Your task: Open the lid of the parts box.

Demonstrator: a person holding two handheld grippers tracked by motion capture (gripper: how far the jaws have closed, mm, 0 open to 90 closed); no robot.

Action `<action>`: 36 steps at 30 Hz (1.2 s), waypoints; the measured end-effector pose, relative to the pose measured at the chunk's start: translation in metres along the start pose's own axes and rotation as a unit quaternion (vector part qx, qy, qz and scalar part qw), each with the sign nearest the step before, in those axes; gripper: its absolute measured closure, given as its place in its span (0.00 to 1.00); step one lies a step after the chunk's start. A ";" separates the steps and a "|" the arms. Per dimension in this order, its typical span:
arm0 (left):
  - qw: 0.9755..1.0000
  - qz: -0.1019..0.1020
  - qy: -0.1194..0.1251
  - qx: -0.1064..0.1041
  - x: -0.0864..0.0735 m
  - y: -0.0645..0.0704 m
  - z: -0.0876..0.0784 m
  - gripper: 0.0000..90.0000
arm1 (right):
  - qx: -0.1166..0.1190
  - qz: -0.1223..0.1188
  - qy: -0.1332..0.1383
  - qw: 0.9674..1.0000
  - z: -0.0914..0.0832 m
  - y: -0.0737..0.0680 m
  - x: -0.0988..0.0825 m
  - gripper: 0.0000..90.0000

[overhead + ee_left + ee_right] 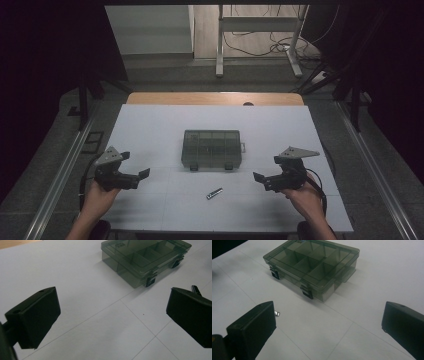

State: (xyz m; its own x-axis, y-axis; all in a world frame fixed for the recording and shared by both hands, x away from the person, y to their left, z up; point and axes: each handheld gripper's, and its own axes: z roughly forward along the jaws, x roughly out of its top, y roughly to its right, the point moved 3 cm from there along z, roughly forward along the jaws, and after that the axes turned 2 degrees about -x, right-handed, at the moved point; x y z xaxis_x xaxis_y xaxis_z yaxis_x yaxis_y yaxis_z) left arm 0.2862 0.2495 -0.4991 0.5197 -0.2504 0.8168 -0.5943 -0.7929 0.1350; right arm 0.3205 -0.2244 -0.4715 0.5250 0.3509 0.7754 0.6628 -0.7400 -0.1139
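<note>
On white table (150,125), smoky translucent rectangular compartment box (211,148)

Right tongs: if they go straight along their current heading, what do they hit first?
Probably the compartment box. In the right gripper view it lies ahead of the open right tongs, with bare white table between. The small metal piece lies off to the side, likely missed. Depth is uncertain.

One compartment box (211,148), one small metal piece (214,193).
</note>
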 end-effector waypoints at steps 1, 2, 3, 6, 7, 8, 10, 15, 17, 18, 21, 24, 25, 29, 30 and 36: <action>1.000 0.000 0.000 -0.002 0.000 0.000 0.001 0.00 | 0.001 0.002 -0.001 1.000 0.001 0.000 0.001 0.00; 1.000 -0.001 0.000 -0.003 0.001 0.000 0.002 0.00 | 0.003 0.002 -0.001 1.000 0.002 0.000 0.001 0.00; 1.000 0.001 0.000 -0.004 0.002 0.000 0.003 0.00 | 0.003 -0.001 0.000 1.000 0.003 0.000 0.002 0.00; 1.000 0.001 0.000 -0.008 0.005 0.001 0.006 0.00 | 0.005 -0.002 -0.002 1.000 0.006 -0.001 0.003 0.00; 1.000 0.002 -0.001 -0.009 0.005 0.001 0.007 0.00 | 0.005 -0.004 -0.002 1.000 0.007 -0.002 0.004 0.00; 1.000 0.003 -0.001 -0.010 0.006 0.001 0.009 0.00 | 0.006 -0.005 -0.003 1.000 0.008 -0.002 0.005 0.00; 1.000 0.003 -0.003 -0.012 0.008 0.002 0.011 0.00 | 0.009 -0.005 -0.006 1.000 0.010 -0.003 0.006 0.00; 1.000 -0.001 -0.005 -0.019 0.013 0.002 0.017 0.00 | 0.014 -0.008 -0.009 1.000 0.015 -0.003 0.008 0.00; 1.000 -0.001 -0.007 -0.019 0.014 0.003 0.019 0.00 | 0.016 -0.008 -0.013 1.000 0.017 -0.003 0.009 0.00; 1.000 -0.002 -0.009 -0.021 0.016 0.003 0.020 0.00 | 0.017 -0.010 -0.014 1.000 0.019 -0.003 0.009 0.00; 1.000 -0.002 -0.015 -0.023 0.018 0.004 0.024 0.00 | 0.014 -0.015 -0.016 1.000 0.023 -0.003 0.011 0.00; 0.999 0.000 -0.024 -0.025 0.022 0.005 0.028 0.00 | 0.012 -0.018 -0.018 1.000 0.026 -0.003 0.012 0.00; 0.999 0.003 -0.026 -0.026 0.023 0.005 0.029 0.00 | 0.013 -0.017 -0.018 1.000 0.027 -0.003 0.013 0.00; 0.999 0.010 -0.032 -0.025 0.026 0.007 0.035 0.00 | 0.015 -0.018 -0.025 0.999 0.032 -0.002 0.014 0.00; 0.999 0.012 -0.033 -0.025 0.027 0.007 0.036 0.00 | 0.015 -0.020 -0.030 0.999 0.034 -0.002 0.015 0.00; 0.999 0.017 -0.038 -0.027 0.029 0.008 0.046 0.00 | 0.005 -0.037 -0.049 0.998 0.041 -0.004 0.015 0.00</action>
State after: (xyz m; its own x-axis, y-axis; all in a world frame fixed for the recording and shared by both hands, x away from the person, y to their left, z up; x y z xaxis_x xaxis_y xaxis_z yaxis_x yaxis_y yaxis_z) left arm 0.3249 0.2107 -0.4996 0.5414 -0.3199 0.7775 -0.6437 -0.7526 0.1386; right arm 0.3478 -0.1930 -0.4845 0.5231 0.4596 0.7178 0.7073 -0.7039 -0.0648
